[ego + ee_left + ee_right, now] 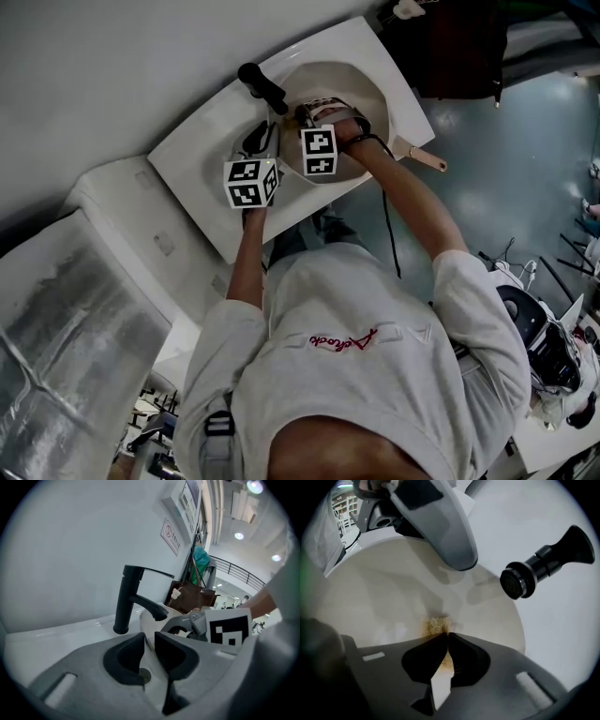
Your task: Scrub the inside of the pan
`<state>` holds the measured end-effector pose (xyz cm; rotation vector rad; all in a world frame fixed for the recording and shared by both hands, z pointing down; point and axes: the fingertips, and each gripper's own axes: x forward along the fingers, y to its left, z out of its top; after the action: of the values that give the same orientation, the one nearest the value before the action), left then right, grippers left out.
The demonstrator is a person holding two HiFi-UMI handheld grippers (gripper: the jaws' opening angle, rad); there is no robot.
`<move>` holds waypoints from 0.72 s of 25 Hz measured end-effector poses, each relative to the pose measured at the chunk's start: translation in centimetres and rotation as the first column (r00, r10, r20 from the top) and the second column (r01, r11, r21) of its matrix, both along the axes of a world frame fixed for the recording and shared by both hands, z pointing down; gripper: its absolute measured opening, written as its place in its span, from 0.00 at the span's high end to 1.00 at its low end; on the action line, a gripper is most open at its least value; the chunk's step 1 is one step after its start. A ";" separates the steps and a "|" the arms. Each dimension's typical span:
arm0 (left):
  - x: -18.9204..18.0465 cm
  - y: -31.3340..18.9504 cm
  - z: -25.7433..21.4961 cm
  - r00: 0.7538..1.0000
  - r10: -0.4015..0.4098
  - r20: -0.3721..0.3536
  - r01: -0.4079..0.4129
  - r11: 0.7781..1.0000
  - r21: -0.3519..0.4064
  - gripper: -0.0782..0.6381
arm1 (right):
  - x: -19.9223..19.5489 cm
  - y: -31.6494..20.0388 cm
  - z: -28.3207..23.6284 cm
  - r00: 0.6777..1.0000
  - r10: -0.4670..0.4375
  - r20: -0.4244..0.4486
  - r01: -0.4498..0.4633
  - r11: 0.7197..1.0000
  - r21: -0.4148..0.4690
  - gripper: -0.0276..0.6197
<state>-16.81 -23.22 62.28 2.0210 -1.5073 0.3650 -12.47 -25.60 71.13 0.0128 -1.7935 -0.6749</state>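
Right gripper view shows the right tool pinching a yellowish sponge against the inside of the cream pan, with a black faucet at two o'clock. The left tool is clamped on the pan's rim, and the pan sits in the white sink.

black tap upright on the white sink top | red-and-white wall sign above and behind the tap | brown bag just past the tap | railing and ceiling lights far beyond the tap | grey floor well off from the tap
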 end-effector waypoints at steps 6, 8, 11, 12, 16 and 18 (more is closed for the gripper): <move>0.0 0.0 0.0 1.000 0.003 -0.005 -0.003 1.000 -0.001 0.79 | 0.9 -2.1 0.0 0.999 0.054 -0.002 -0.054 0.999 0.004 0.92; 0.0 0.0 0.1 1.000 0.003 -0.006 -0.003 1.000 -0.003 0.79 | 1.5 -2.8 0.1 0.997 0.072 -0.005 -0.072 0.997 0.005 0.92; 0.0 0.0 0.1 1.000 0.002 -0.007 -0.002 1.000 -0.004 0.79 | 2.4 -3.6 0.3 0.996 0.087 -0.018 -0.087 0.996 0.015 0.92; 0.0 0.0 0.1 1.000 0.002 -0.007 -0.002 1.000 -0.004 0.79 | 2.8 -3.8 0.3 0.996 0.090 -0.023 -0.089 0.996 0.020 0.92; 0.0 0.0 0.0 1.000 0.005 -0.007 -0.005 1.000 -0.004 0.79 | 4.0 -4.6 0.5 0.993 0.114 -0.031 -0.114 0.993 0.028 0.92; 0.0 0.0 0.1 1.000 0.006 -0.006 -0.006 1.000 -0.004 0.79 | 4.5 -4.8 0.6 0.991 0.127 -0.034 -0.126 0.992 0.030 0.92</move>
<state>-16.77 -23.20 62.33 2.0221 -1.4956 0.3637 -7.94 -30.39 71.71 0.1311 -1.7327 -0.6052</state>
